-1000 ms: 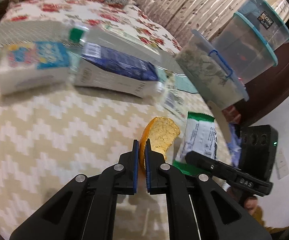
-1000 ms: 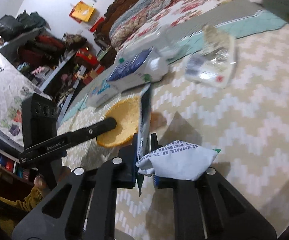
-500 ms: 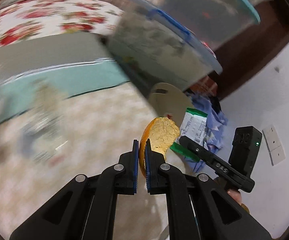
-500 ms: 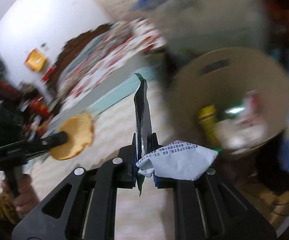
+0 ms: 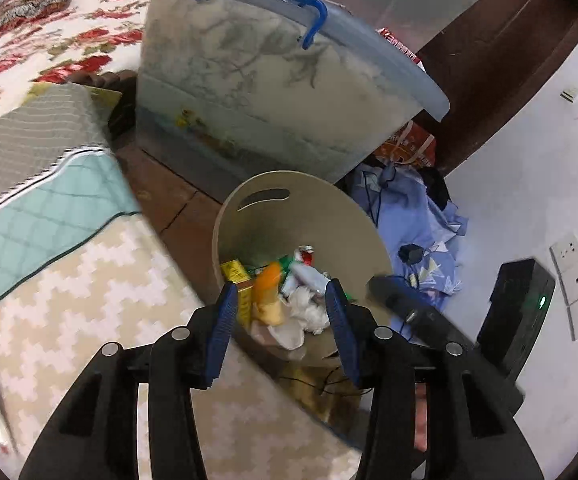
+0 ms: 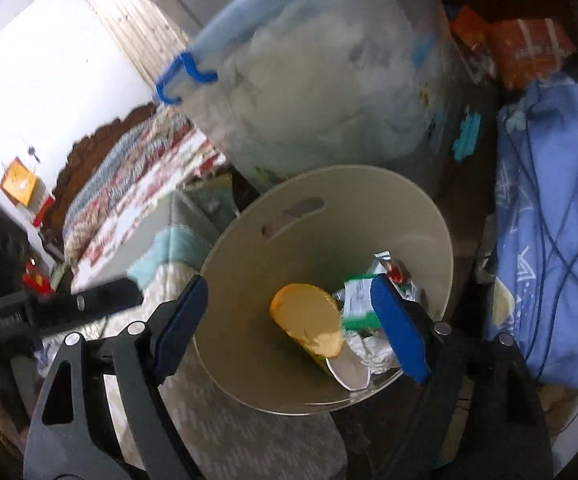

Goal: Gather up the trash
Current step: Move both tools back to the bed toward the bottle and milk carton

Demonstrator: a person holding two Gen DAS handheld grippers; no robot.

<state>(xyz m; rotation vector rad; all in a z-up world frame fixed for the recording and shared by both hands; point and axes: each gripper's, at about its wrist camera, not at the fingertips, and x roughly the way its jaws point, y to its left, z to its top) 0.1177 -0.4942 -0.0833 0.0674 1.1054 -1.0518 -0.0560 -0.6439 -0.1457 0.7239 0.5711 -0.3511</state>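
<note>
A beige round bin [image 5: 309, 208] stands on the floor beside the bed, holding wrappers, crumpled paper and a yellow box. My left gripper [image 5: 282, 312] hovers over it, its jaws opening with nothing between the blue pads. Below them an orange-yellow piece [image 5: 267, 292] is blurred inside the bin. In the right wrist view my right gripper [image 6: 289, 328] is also above the bin [image 6: 249, 344], jaws opening wide and holding nothing. The orange-yellow piece [image 6: 307, 316] and a green-and-white wrapper [image 6: 359, 300] lie among the trash below. Each gripper shows at the edge of the other's view.
A large translucent storage box [image 5: 269, 100] with a blue handle stands just behind the bin. The bed with a zigzag cover [image 5: 69, 312] is to the left. Blue cloth with cables [image 5: 409, 208] is heaped on the right, by a white wall with sockets [image 5: 577, 280].
Both grippers swung from over the bed to above the bin and opened. The orange-yellow piece left the left jaws and the wrapper left the right jaws; both are now in the bin.
</note>
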